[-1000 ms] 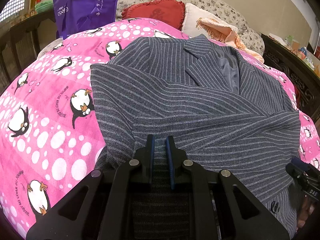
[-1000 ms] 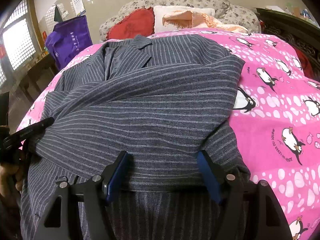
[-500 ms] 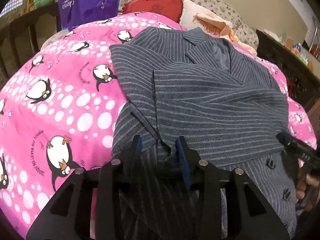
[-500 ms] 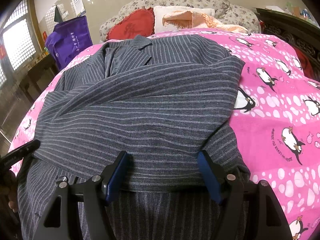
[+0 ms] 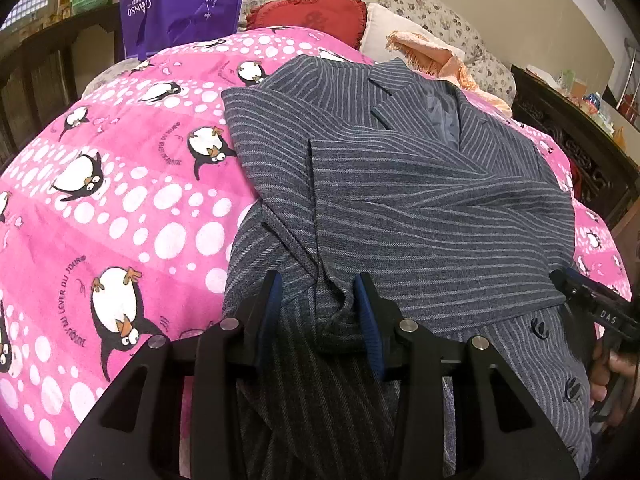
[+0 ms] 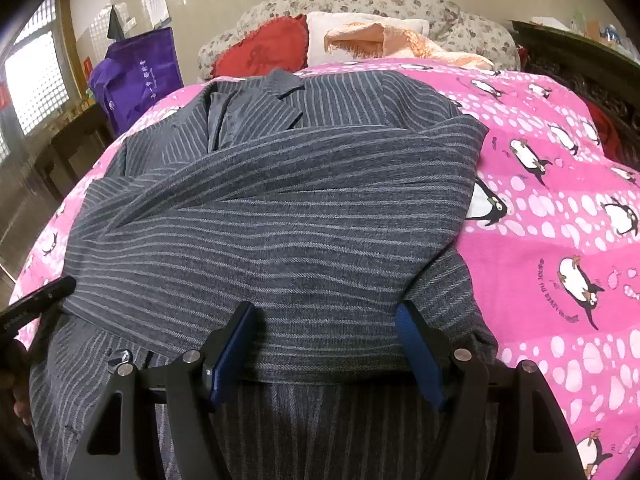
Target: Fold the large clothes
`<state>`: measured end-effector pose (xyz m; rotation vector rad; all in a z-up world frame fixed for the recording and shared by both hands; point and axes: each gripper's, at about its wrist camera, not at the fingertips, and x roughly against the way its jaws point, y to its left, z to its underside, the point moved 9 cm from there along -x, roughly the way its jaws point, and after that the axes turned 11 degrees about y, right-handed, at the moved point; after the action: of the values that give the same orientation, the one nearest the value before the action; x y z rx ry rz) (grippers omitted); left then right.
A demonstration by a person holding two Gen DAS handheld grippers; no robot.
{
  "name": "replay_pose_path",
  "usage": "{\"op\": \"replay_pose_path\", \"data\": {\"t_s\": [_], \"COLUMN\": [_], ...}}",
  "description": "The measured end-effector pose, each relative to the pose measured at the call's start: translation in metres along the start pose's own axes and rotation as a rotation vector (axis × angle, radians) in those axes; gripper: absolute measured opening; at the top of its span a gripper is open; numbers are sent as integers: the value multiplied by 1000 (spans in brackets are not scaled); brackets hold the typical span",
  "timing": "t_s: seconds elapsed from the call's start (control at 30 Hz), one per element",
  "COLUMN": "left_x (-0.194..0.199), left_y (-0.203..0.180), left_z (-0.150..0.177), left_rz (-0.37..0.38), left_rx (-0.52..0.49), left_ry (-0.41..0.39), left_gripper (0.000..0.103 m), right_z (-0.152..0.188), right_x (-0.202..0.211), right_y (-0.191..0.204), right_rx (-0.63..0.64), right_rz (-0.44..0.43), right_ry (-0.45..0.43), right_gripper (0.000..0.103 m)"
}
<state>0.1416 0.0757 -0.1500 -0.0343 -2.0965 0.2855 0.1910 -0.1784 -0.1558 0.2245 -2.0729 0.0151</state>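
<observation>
A grey pinstriped jacket [image 5: 420, 208] lies on the bed, collar at the far end, with both sleeves folded across its front. My left gripper [image 5: 318, 304] sits at the jacket's near left part. Its jaws stand apart around a bunched fold of cloth that the pads do not press. My right gripper [image 6: 326, 332] stands open and wide over the lower edge of the folded sleeve on the jacket [image 6: 280, 220], holding nothing. Each gripper shows at the edge of the other's view, with a hand on it.
A pink penguin-print bedcover [image 5: 120, 200] spreads beyond the jacket on both sides [image 6: 560, 200]. Red, white and floral pillows [image 5: 312, 16] are piled at the head. A purple bag [image 5: 180, 4] stands at the far left, and dark wooden furniture [image 5: 580, 140] flanks the right.
My left gripper was shut on the jacket cloth; its jaws have parted and let the fold go, and it has shifted left along the jacket. The right gripper has not moved.
</observation>
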Motion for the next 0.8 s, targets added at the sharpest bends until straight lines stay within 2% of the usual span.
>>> {"op": "replay_pose_path", "data": {"t_s": [0.13,0.33,0.4,0.47,0.67,0.8], "left_x": [0,0,-1,-2,-5,-8], "left_y": [1,-2,-4,-9,-19,-23], "left_z": [0,0,0,1,3,2], "left_rz": [16,22,27,36,10,14], "left_rx": [9,-5,-15,-36,-87,-104], "left_ry": [1,6,8,13,26,43], "left_gripper": [38,45,50,62,72,80], "right_z": [0,1,1,0,-1,0], "right_x": [-1,-1,-2,-2,-6,-9], "right_y": [0,2,3,4,10,14], "right_rx": [4,13,14,19,41,62], "right_rz": [7,-4,3,4,-43,-50], "right_ry": [8,16,16,17,33,48], "right_gripper": [70,76,77,81,100,103]}}
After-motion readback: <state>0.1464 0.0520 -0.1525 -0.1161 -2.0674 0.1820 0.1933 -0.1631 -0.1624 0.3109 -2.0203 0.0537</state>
